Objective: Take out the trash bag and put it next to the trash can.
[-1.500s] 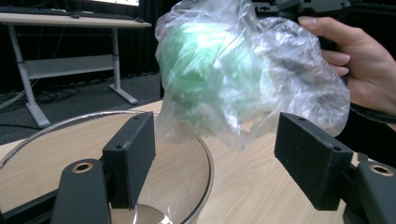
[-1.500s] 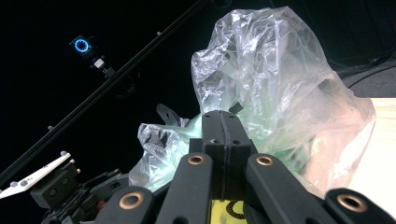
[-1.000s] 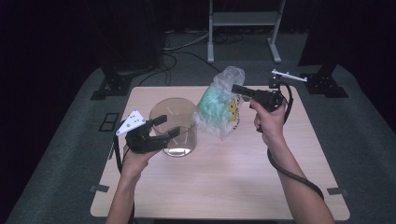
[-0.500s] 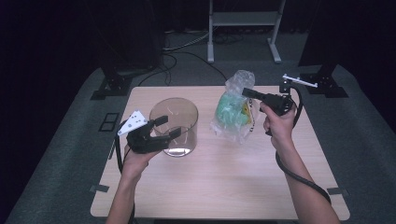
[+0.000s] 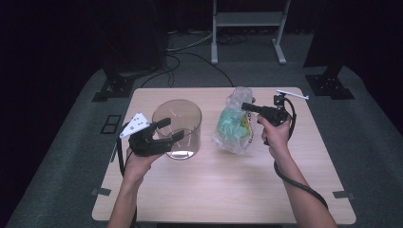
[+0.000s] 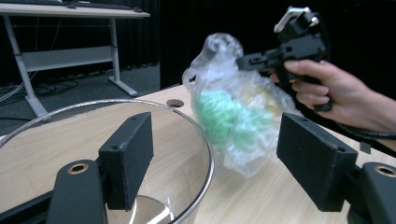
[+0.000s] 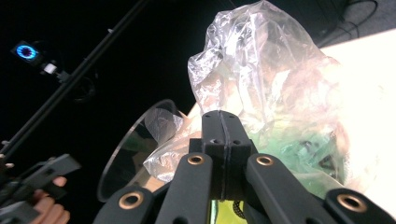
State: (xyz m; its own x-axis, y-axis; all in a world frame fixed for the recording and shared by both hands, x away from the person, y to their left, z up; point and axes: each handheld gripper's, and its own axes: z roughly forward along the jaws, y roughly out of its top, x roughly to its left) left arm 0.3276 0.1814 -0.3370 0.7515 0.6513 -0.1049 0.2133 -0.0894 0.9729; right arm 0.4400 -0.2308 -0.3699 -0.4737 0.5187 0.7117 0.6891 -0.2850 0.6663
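Plastic bag (image 5: 234,127): clear, crumpled, with green and yellow contents; bottom resting on the tabletop, neck pinched in the right gripper; directly ahead of that gripper's jaws in the right gripper view (image 7: 261,93), bulk hanging below and past the tips.
Table (image 5: 228,199): light wood, under both grippers; round hole (image 6: 175,102) in the top, beyond the left gripper's jaws and beside the bag (image 6: 233,116).
Glass bowl (image 5: 177,127): clear, upright, well to the bag's left in the high view; near wall standing between the left gripper's jaws, rim (image 6: 205,154) curving between the two pads; also seen past the bag, left of the right gripper's tips (image 7: 135,144).
Left gripper (image 5: 164,132): held in the left hand (image 5: 138,159), level with the tabletop, aimed at the bowl; jaws spread, one pad (image 6: 128,156) inside the rim, other pad (image 6: 313,158) outside and clear of the glass; contact of the inner pad with the glass not determinable.
Right gripper (image 5: 248,107): held in the right hand (image 5: 274,134), aimed sideways at the bag's top; jaws pressed together on bunched plastic at the neck, pads (image 7: 223,135) meeting with film caught between; seen across the table from the left gripper (image 6: 250,61).
Cable (image 5: 299,186): black, trailing from the right gripper back along the forearm.
Grey plate (image 5: 135,124): three-cornered, on top of the left gripper, behind its jaws.
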